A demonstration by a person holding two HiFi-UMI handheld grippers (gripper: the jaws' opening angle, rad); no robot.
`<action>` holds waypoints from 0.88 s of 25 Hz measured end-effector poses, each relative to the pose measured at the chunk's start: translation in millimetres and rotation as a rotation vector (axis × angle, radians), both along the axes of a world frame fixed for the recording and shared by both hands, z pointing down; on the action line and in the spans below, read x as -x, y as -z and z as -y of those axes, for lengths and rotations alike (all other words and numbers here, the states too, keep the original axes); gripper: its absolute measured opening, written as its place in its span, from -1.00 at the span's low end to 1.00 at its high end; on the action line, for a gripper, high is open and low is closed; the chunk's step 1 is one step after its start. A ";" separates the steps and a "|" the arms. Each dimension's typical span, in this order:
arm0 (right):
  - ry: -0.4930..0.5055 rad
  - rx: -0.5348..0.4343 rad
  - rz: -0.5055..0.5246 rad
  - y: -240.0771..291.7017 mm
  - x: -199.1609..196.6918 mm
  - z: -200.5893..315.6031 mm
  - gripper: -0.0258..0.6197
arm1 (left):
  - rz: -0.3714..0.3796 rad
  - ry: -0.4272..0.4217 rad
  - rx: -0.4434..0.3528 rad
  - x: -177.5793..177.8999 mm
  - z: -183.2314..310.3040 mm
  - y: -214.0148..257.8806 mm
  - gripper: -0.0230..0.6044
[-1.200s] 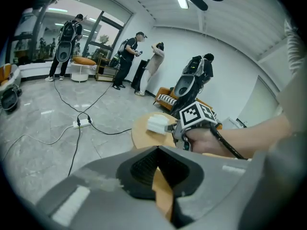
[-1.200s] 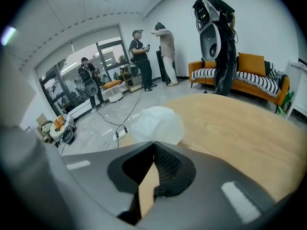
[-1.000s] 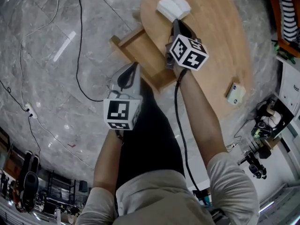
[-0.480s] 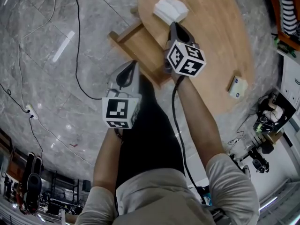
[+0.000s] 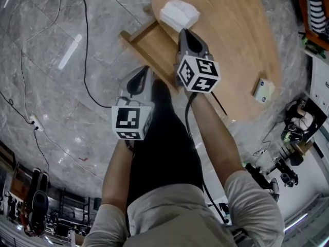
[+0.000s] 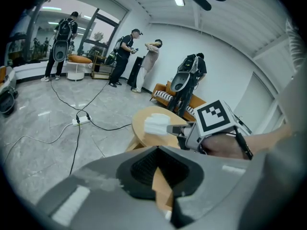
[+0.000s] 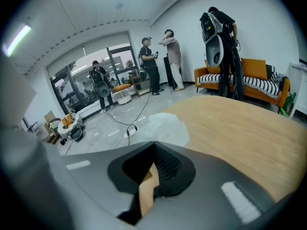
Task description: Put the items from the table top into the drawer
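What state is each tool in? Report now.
Left tool: closed, holding nothing.
Right tool: closed, tip at the white packet; whether it grips it cannot be told.

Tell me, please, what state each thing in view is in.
drawer, pulled open, nothing visible inside
right gripper, shut on an edge of the white pack
white pack, held over the table edge, beside the drawer
left gripper, shut, empty
small box, lying on the table, untouched

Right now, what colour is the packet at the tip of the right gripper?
The packet is white; the head view shows it best.
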State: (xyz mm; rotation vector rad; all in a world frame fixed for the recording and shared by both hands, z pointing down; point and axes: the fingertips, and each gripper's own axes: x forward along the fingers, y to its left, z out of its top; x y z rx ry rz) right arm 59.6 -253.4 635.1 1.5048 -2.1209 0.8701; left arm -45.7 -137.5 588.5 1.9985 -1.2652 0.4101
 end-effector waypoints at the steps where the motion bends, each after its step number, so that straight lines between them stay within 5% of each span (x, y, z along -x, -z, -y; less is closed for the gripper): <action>1: 0.003 -0.003 0.002 1.4 2.2 -2.6 -0.90 | 0.005 -0.005 -0.001 1.5 -2.4 -0.8 -0.86; 22: 0.033 0.039 0.022 -10.7 40.7 -87.7 -0.90 | 0.002 -0.015 0.011 23.5 -45.1 -9.3 -0.86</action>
